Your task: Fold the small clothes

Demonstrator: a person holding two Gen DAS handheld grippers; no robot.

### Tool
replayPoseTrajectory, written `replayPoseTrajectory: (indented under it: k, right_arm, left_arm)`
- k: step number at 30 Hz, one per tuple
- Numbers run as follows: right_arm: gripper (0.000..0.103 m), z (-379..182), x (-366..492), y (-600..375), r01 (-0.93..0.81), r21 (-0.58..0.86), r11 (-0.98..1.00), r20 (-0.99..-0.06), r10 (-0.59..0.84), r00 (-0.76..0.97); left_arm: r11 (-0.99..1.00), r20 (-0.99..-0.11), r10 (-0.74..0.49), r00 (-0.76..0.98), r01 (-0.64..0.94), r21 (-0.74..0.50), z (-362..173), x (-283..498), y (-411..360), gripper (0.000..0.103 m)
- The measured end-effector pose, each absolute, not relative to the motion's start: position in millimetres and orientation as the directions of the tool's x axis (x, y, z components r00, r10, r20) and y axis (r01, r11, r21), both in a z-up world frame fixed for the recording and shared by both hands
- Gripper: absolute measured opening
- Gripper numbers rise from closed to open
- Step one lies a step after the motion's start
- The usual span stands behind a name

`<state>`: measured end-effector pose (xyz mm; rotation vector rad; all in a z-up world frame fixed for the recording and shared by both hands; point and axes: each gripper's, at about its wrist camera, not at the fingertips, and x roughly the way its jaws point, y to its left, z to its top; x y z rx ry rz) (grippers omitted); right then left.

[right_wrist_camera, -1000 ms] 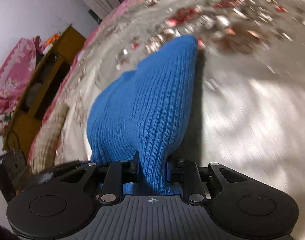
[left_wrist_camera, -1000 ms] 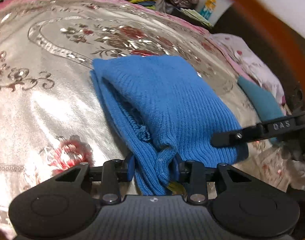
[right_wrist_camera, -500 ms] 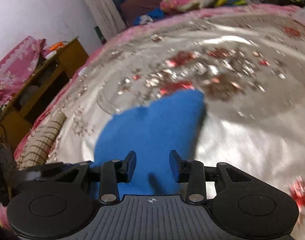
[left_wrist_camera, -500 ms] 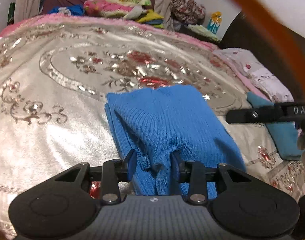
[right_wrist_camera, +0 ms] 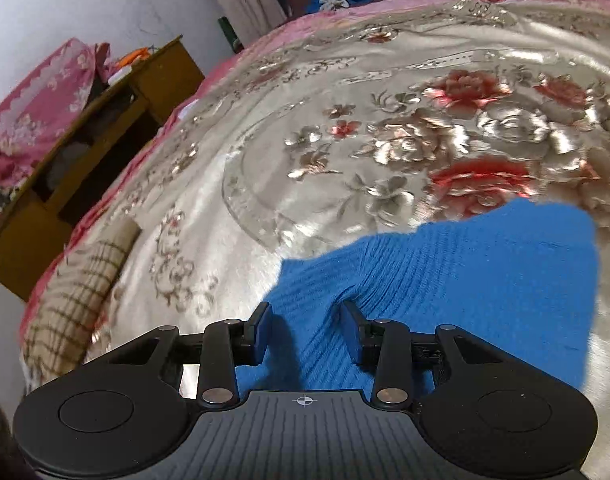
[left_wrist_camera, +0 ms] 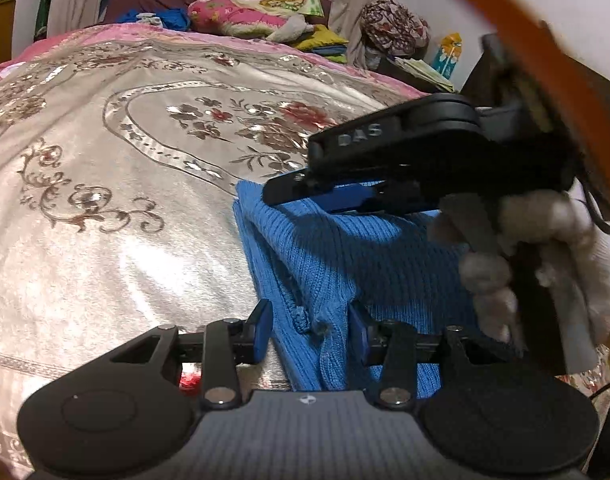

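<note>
A blue ribbed knit garment (left_wrist_camera: 325, 256) lies folded on the shiny floral bedspread (left_wrist_camera: 105, 200). My left gripper (left_wrist_camera: 311, 326) is open, its blue pads on either side of the garment's near hem. My right gripper (right_wrist_camera: 307, 326) is open just above the same garment (right_wrist_camera: 465, 280), with a fold of knit between its pads. In the left wrist view the right gripper (left_wrist_camera: 369, 168) hovers over the garment's far right part, held by a gloved hand (left_wrist_camera: 545, 264).
Pillows and piled clothes (left_wrist_camera: 249, 16) lie at the bed's far end. A wooden shelf unit (right_wrist_camera: 77, 152) stands left of the bed. A checked cloth (right_wrist_camera: 73, 300) lies at the bed's left edge.
Both grippers have opened and let go of the blue garment, which has dropped flat onto the bedspread. The right gripper has moved leftward over the garment.
</note>
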<state>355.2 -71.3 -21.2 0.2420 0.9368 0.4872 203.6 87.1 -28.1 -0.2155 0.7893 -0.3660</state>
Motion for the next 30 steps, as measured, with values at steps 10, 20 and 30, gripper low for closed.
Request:
replayPoseTrajectory:
  k: [10,20,30]
  right_arm:
    - [0.038,5.4,331.5,-82.5,-0.303,0.392,0.869,-0.687,0.496,0.532]
    - [0.038,11.2,279.8,-122.7,-0.251,0.371,0.894,-0.692,0.447,0.567]
    - [0.038,13.3,224.3,-139.2,-0.238,0.322,0.916,-0.693,0.399,0.6]
  left_arm:
    - [0.931,-0.638,-0.362,0.679,0.238,-0.276,-8.3,189.0,76.1,0.048]
    - [0.96,-0.695,-0.279,0.663,0.179,-0.214,-17.0,192.2,68.2,0.049]
    - [0.972,-0.722,-0.233,0.652,0.183,-0.148,-7.3,179.7,54.5,0.048]
